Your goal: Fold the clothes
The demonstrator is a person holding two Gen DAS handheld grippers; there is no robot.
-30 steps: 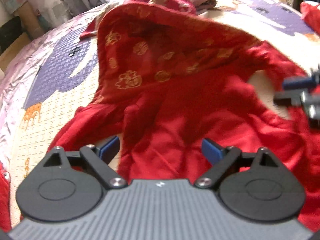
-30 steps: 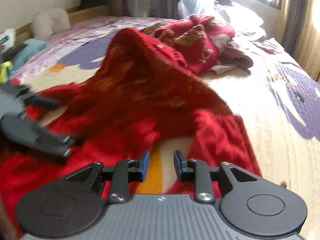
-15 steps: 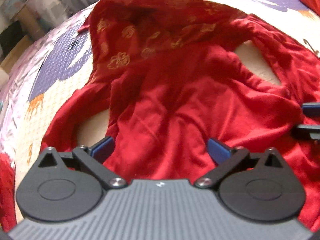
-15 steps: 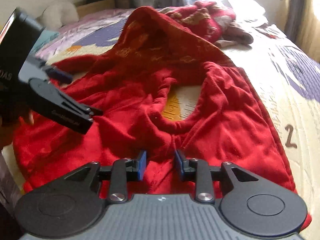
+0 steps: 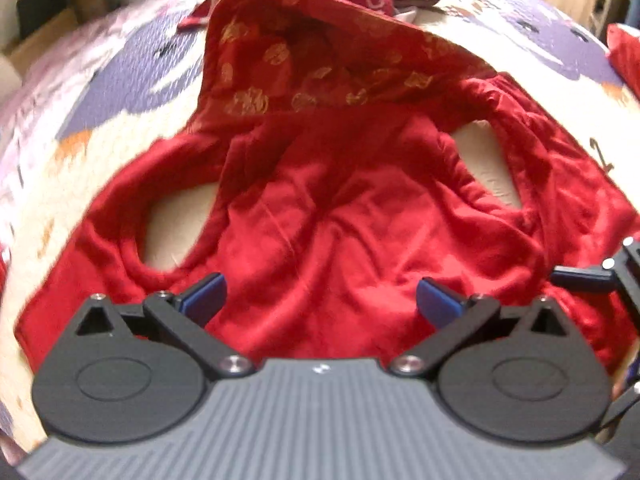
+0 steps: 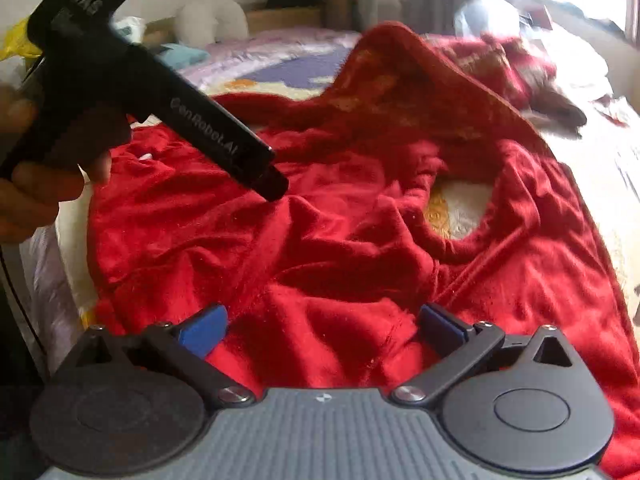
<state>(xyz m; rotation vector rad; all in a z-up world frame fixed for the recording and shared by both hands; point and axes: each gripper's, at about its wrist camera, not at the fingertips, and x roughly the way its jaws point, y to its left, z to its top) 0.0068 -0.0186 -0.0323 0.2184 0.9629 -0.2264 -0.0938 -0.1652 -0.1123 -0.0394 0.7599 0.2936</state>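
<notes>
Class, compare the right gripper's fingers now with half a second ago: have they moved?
Yes. The right gripper has opened: its fingers spread wide apart over the red garment.

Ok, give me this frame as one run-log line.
stage: laying out before fold | left gripper: open, over red garment | right gripper: open, over same garment | garment: spread on bed, wrinkled, unfolded

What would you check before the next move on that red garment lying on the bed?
1. Left hand-held gripper open: ok, jaws spread wide.
2. Right hand-held gripper open: ok, jaws apart, holding nothing.
3. Red garment spread flat: not ok, wrinkled, patterned far end raised.
4. Both armholes visible: ok, bedspread shows through them.
5. Other clothes pile clear of garment: cannot tell.
</notes>
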